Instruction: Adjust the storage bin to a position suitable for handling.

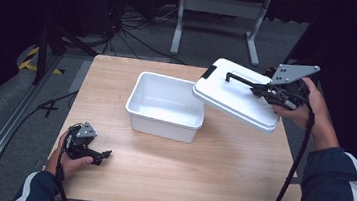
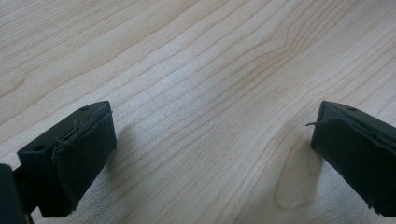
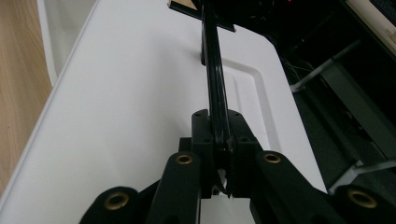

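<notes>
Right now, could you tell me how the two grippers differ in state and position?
The right gripper is shut on the white lid's black handle, held raised beside the white tub; the left gripper is open, holds nothing and sits low on the wooden table. Both are hand-held, with black jaws.

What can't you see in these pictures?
- High view: the lid hides the box's right rim, so touching or apart can't be told.
- Right gripper view: the right gripper hides the handle's near end.
- Left gripper view: the left gripper's jaws are cut off by the edges.
</notes>
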